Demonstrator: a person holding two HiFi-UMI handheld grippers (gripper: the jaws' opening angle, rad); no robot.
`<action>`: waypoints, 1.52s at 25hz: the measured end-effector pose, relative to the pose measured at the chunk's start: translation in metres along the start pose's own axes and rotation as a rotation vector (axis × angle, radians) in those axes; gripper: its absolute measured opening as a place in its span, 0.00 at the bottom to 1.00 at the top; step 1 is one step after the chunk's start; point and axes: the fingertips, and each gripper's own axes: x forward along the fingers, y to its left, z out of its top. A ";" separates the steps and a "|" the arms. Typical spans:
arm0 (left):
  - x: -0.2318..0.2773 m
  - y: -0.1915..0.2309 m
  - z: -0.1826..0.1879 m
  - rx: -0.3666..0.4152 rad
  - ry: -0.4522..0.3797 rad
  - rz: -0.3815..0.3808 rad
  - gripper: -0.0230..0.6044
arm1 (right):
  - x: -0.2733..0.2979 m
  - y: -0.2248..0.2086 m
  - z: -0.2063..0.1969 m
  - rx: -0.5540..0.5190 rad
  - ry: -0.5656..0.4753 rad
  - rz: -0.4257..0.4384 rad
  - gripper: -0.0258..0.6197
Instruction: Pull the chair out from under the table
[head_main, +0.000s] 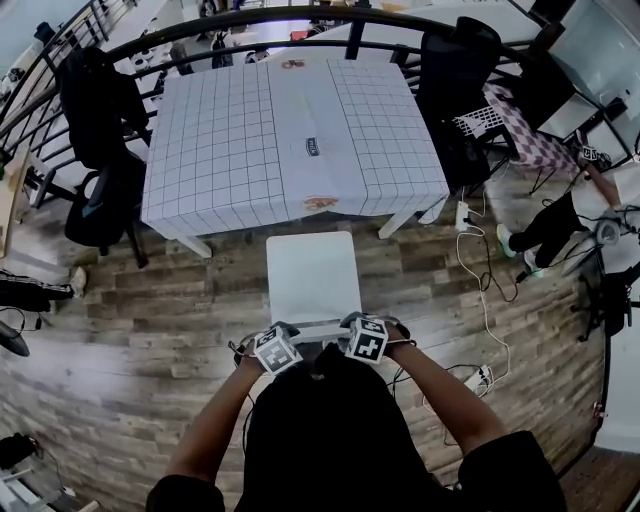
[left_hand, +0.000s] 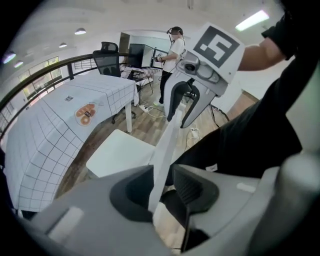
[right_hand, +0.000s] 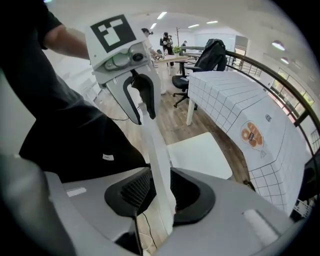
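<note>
The white chair (head_main: 312, 275) stands on the wood floor, its seat out in front of the table (head_main: 240, 140) with the grid-pattern cloth. Its thin white backrest (head_main: 322, 332) is nearest me. My left gripper (head_main: 297, 332) and right gripper (head_main: 350, 326) sit side by side over the backrest's top edge. In the left gripper view the backrest (left_hand: 167, 145) runs between the jaws of the left gripper (left_hand: 162, 187), with a gap at one pad. In the right gripper view the backrest (right_hand: 152, 145) stands between the pads of the right gripper (right_hand: 157, 192), loosely.
Black office chairs (head_main: 100, 150) (head_main: 455, 90) stand at both sides of the table. A dark railing (head_main: 250, 20) curves behind it. Cables and a power strip (head_main: 480, 375) lie on the floor to the right, near a person (head_main: 545, 225).
</note>
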 end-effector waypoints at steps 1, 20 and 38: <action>-0.005 0.003 0.001 -0.019 -0.021 0.008 0.23 | -0.006 -0.002 0.002 0.022 -0.024 -0.004 0.23; -0.175 0.039 0.101 -0.215 -0.658 0.349 0.21 | -0.167 -0.054 0.074 0.361 -0.592 -0.224 0.22; -0.285 0.015 0.159 -0.262 -0.948 0.485 0.05 | -0.309 -0.034 0.154 0.470 -1.103 -0.376 0.04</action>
